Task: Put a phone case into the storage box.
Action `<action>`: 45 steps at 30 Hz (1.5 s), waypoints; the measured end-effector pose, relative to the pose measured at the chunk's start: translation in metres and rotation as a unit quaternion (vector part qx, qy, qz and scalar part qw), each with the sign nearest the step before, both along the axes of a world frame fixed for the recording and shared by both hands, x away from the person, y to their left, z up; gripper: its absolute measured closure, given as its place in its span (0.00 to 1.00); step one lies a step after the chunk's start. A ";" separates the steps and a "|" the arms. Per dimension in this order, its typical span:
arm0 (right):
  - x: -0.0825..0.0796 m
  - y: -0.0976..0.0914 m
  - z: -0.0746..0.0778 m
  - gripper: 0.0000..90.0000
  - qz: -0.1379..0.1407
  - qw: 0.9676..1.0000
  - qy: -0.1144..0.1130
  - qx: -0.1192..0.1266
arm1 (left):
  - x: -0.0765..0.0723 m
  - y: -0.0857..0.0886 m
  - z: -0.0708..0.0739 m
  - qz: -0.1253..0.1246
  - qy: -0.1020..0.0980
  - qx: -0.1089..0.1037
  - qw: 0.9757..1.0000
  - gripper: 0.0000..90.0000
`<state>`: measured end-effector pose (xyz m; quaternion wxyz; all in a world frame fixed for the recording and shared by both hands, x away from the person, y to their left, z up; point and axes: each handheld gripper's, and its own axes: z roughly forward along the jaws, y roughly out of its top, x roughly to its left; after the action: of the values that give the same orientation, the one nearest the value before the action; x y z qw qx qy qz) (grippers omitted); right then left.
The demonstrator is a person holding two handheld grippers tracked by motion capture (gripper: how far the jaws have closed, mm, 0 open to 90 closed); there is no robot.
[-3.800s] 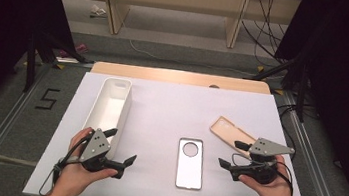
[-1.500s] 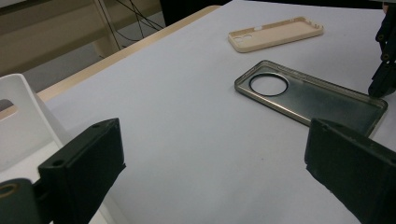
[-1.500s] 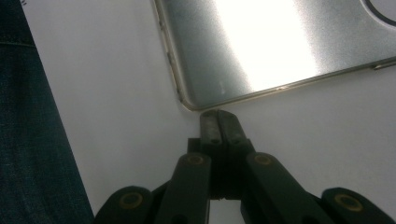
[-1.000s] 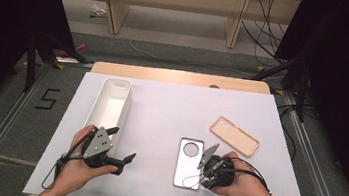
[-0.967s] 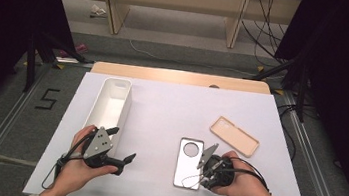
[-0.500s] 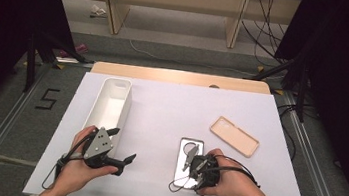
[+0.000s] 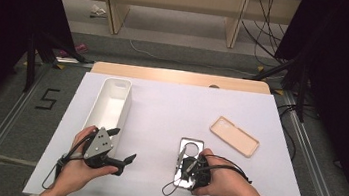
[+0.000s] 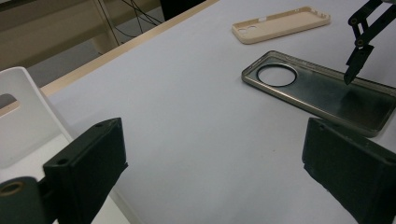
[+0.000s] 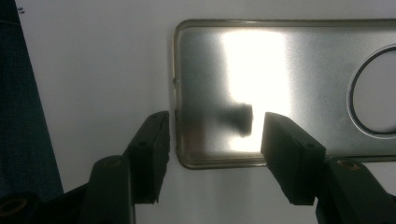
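Phone case (image 9: 280,88) edge between open jaws

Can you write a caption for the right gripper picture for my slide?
Open tongs straddle one edge of a shiny grey phone case on the white table.

A bin (image 7: 112,104) lies left, two phone cases (image 7: 188,167) (image 7: 234,135) right, on the table (image 7: 172,102).

High view: white bench (image 7: 171,107) evenly lit from overhead, surroundings fall to near black, image soft, shadows faint. Right gripper view: strong white glare band on silver case (image 9: 280,88) — blown out; dark smudged reflection beside it. Left gripper view: near claw jaws blurred, dim — bench beyond sharper.
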<state>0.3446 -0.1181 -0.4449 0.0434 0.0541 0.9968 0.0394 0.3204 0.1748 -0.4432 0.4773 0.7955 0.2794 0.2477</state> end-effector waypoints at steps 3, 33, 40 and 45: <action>0.000 0.004 -0.001 0.49 0.006 1.000 -0.001 -0.007 | 0.000 0.000 0.000 -0.001 0.000 0.000 1.000 0.07; -0.009 0.014 -0.009 0.79 0.015 0.999 0.022 -0.037 | -0.001 -0.002 -0.001 -0.007 0.002 -0.001 1.000 0.07; -0.010 0.014 -0.009 0.86 0.013 0.999 0.022 -0.042 | -0.001 -0.002 -0.001 -0.008 0.002 -0.001 1.000 0.07; -0.011 0.015 -0.009 0.94 0.013 0.999 0.026 -0.045 | -0.001 -0.002 -0.001 -0.009 0.003 0.000 1.000 0.07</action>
<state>0.3331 -0.1035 -0.4535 0.0198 0.0398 0.9990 -0.0059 0.3192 0.1730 -0.4442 0.4786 0.7985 0.2739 0.2415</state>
